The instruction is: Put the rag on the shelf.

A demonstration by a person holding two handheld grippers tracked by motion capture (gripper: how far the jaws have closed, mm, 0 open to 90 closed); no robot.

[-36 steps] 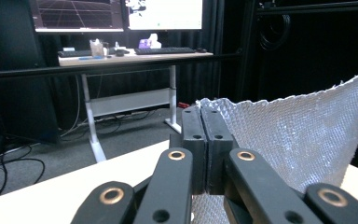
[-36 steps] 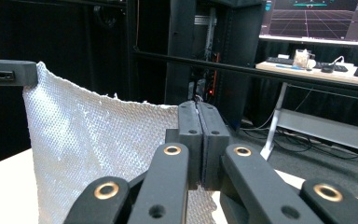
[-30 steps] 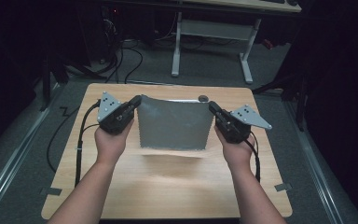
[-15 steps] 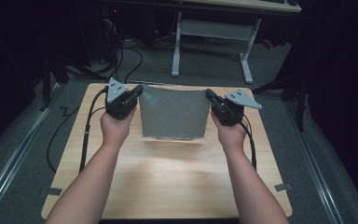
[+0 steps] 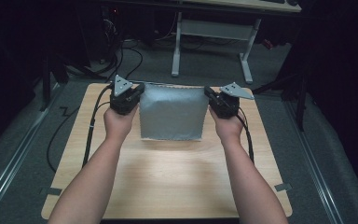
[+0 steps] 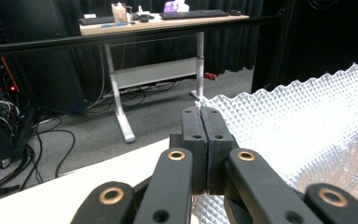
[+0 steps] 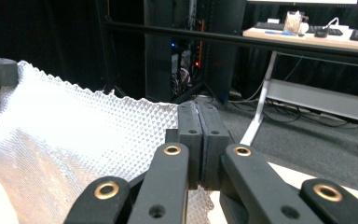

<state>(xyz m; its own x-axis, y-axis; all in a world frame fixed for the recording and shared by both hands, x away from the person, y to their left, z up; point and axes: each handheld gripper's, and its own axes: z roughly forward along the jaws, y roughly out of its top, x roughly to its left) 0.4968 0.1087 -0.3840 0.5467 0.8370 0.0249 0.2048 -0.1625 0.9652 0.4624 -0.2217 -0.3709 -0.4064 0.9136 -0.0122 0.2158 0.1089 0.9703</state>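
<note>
Dark room, wooden counter (image 5: 168,182), silver sheet (image 5: 171,112) stretched above its 12 o'clock half.
Left tool (image 5: 137,95) and right tool (image 5: 208,95) pressed together on top corners; lower edge grazing wood, likely for flat laying.

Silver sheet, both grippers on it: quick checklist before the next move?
1. Left gripper shut on the silver sheet's corner: ok.
2. Right gripper shut on the opposite corner: ok.
3. Top edge stretched level between the grippers: ok.
4. Bottom edge's contact with the table: cannot tell.
5. Near half of the table bare for laying the sheet down: ok.
6. Cables away from the sheet: ok.
</note>
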